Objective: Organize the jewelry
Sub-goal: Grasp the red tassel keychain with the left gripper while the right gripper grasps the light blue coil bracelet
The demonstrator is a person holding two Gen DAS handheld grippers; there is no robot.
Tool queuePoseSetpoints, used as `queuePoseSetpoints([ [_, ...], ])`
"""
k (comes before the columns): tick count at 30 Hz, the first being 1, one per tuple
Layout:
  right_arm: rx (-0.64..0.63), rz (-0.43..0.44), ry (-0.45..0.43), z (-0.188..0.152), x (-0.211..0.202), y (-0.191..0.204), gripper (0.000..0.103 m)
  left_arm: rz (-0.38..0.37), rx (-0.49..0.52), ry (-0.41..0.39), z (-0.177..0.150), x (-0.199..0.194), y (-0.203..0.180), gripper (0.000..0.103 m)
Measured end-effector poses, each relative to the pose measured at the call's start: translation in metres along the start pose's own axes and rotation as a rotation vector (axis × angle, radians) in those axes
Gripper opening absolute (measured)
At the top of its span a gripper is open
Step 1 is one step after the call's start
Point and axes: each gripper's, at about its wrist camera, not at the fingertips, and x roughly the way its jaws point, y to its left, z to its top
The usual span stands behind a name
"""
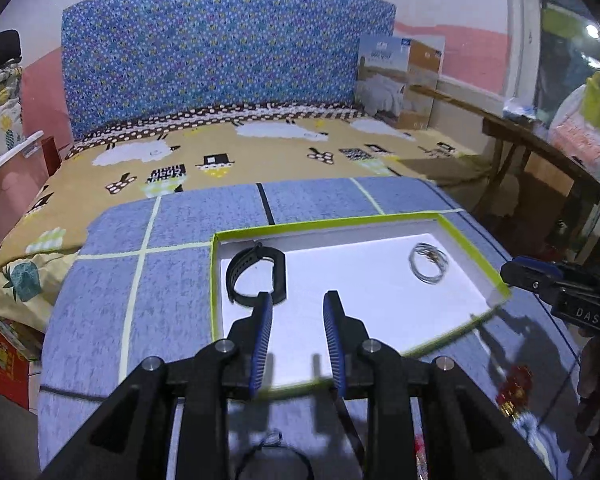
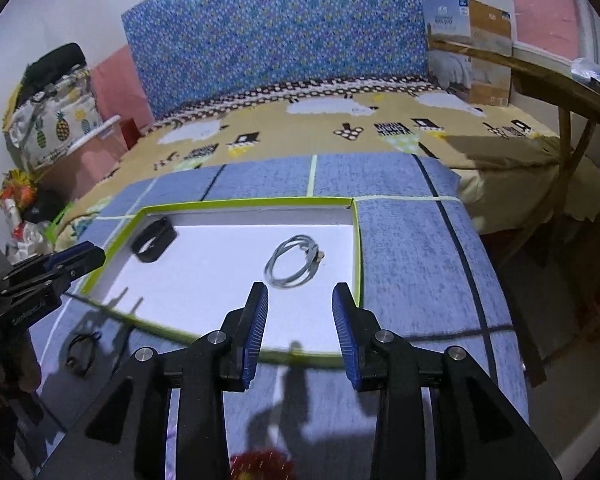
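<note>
A shallow white tray with a lime-green rim (image 1: 332,224) (image 2: 244,201) lies on the blue table. In it lie a black wristband (image 1: 256,276) (image 2: 154,242) at the left and a set of thin silver bangles (image 1: 428,266) (image 2: 294,266) at the right. My left gripper (image 1: 298,300) is open and empty over the tray's near left, its left fingertip just by the wristband. My right gripper (image 2: 300,292) is open and empty over the tray's near right edge, just short of the bangles. A dark cord necklace (image 2: 82,350) and a red-and-gold piece (image 1: 514,392) (image 2: 260,464) lie on the table outside the tray.
The blue checked table (image 1: 148,280) (image 2: 412,248) stands against a bed with a tan sheep-print cover (image 1: 260,152). A wooden table (image 2: 560,80) stands at the right. Boxes and bags sit at the left (image 2: 52,120).
</note>
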Motion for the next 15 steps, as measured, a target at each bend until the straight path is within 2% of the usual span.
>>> queuePoseSetpoints([
  [8, -0.026, 0.030, -0.028, -0.037, -0.036, 0.013, 0.034, -0.017, 0.018, -0.058, -0.034, -0.045, -0.003, 0.028],
  [15, -0.022, 0.032, -0.038, -0.068, -0.061, 0.020, 0.034, -0.040, 0.008, -0.058, -0.065, -0.069, -0.002, 0.028],
])
